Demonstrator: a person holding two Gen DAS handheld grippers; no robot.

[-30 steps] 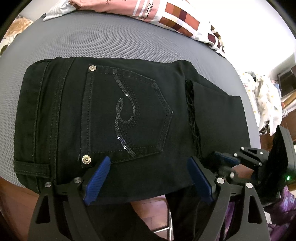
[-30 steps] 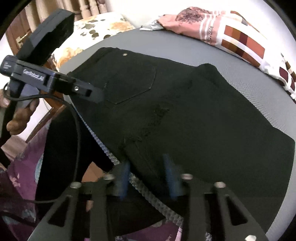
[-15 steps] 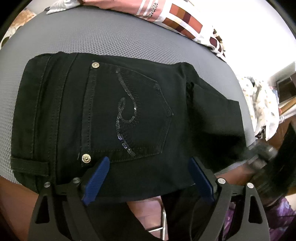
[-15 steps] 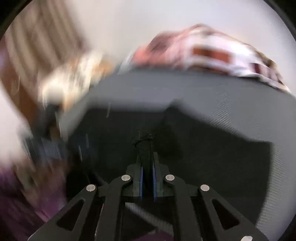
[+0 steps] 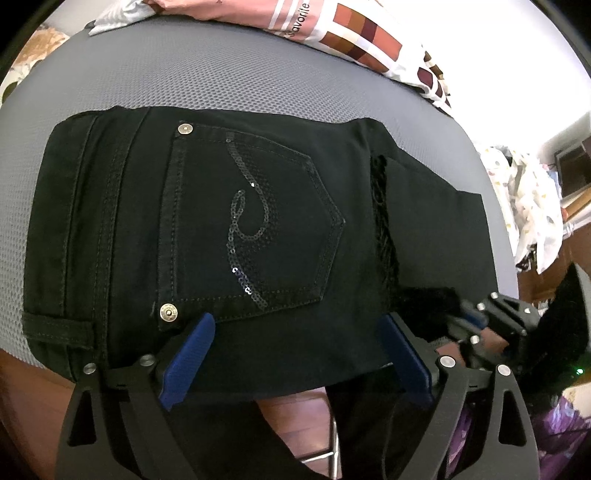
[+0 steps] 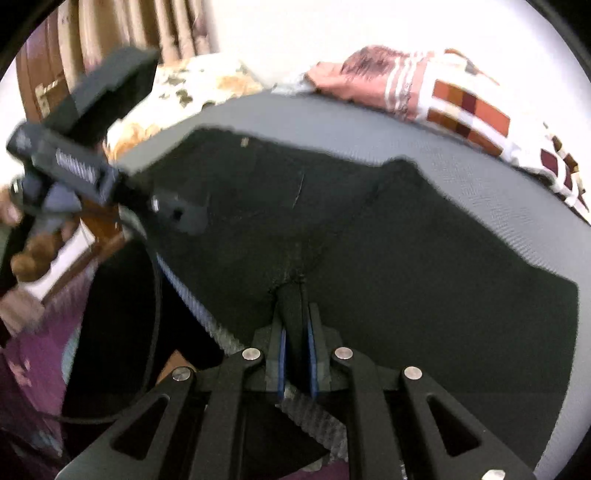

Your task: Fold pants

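Pants (image 5: 258, 229): partly folded, legs hung off near edge.
Left gripper (image 5: 295, 358): wide open, empty.
Right gripper (image 6: 295, 354): pinched fabric.
Remaining: final fold.

one pair of black pants (image 5: 258, 229) lies on one grey mesh surface (image 5: 221, 81). one back pocket (image 5: 251, 229) shows, with two metal rivets (image 5: 184, 128) at its corners. two grippers: the left gripper (image 5: 295, 354) and the right gripper (image 6: 295, 328). one patterned cloth (image 5: 347, 33) at the far edge.

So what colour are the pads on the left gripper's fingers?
Blue pads, clearest in the left wrist view.
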